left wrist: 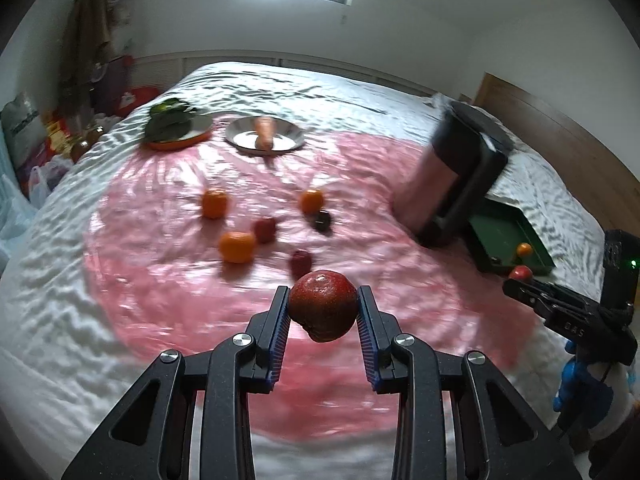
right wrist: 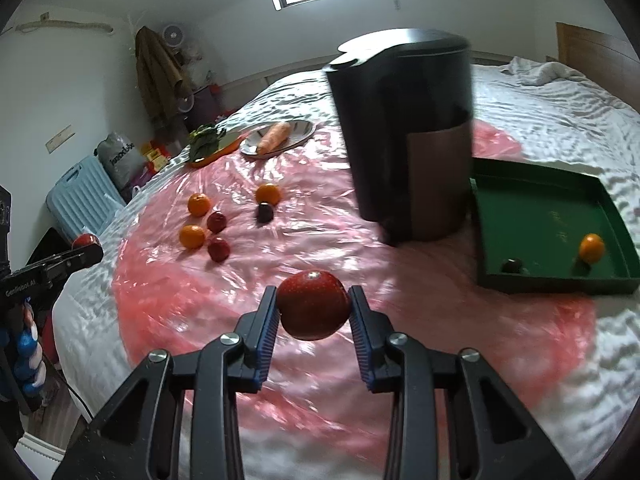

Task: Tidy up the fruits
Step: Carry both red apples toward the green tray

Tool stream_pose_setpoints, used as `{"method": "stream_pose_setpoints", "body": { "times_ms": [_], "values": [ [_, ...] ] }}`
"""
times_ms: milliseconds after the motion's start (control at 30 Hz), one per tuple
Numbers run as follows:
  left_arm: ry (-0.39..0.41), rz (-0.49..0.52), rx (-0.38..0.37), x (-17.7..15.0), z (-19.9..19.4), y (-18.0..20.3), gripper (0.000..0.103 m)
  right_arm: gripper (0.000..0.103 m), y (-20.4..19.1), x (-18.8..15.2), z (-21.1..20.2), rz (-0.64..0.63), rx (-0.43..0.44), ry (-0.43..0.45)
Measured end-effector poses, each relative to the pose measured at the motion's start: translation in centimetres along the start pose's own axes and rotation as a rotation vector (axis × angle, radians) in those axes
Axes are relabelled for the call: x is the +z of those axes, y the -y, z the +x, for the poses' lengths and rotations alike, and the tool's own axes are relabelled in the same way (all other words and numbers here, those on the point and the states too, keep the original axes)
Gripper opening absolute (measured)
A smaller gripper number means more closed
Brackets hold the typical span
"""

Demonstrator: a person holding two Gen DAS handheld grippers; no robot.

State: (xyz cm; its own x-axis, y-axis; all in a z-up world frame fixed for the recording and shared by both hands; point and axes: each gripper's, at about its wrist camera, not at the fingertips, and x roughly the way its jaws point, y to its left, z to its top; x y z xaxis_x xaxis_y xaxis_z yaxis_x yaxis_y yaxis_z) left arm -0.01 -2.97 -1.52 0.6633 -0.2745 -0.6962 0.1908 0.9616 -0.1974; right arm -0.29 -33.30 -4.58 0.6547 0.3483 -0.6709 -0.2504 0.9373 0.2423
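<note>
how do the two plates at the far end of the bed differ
The orange plate is left of the steel plate.
The orange plate has an orange rim; the steel plate is bare silver metal.
The orange plate carries leafy greens; the steel plate carries a carrot.
Both are round, sit on the bed side by side, and hold one vegetable each.

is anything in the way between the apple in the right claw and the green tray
Nothing visible blocks it. The right claw holds a red apple above the pink sheet, and the green tray lies open to its right. The dark bin stands beside the tray's left edge, behind the direct line.
</note>
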Motion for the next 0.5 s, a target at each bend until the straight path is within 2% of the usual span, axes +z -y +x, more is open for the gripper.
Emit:
{"method": "stream_pose_setpoints", "body": {
  "times_ms": [500],
  "values": [
    [-0.085,0.171,-0.169,0.5,4.6,13.4,0.028,0.061,10.0,-0.9,-4.1,0.096,-0.131,0.044]
  ]
}}
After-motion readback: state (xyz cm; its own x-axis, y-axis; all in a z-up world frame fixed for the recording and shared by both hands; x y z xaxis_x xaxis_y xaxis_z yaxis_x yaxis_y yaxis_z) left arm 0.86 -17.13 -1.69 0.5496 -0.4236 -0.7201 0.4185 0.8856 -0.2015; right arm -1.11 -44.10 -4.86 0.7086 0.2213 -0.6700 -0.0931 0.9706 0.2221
